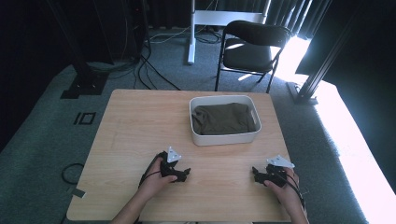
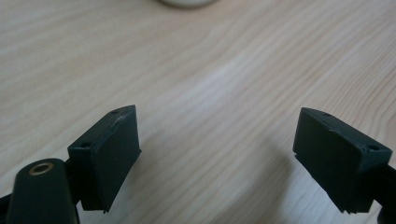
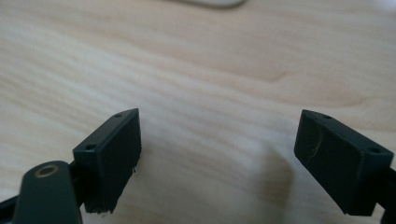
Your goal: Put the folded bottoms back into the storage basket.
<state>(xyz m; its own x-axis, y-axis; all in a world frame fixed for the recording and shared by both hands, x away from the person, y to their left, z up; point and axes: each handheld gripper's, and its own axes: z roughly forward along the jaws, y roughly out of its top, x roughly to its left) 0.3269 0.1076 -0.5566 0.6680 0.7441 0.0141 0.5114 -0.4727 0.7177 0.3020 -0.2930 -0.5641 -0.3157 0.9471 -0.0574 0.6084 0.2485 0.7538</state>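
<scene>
Close to the person, the left tongs (image 1: 180, 175) and the right tongs (image 1: 258, 173) sit low over the wooden table (image 1: 140, 130), well apart from each other. Both stand wide, with nothing but bare wood between their jaws. Farther back, in the middle of the table, sits a white tub (image 1: 224, 138). A dark green cloth (image 1: 224, 119) lies folded inside it. Behind the table, on the carpet, stands a black folding chair (image 1: 250, 46).
</scene>
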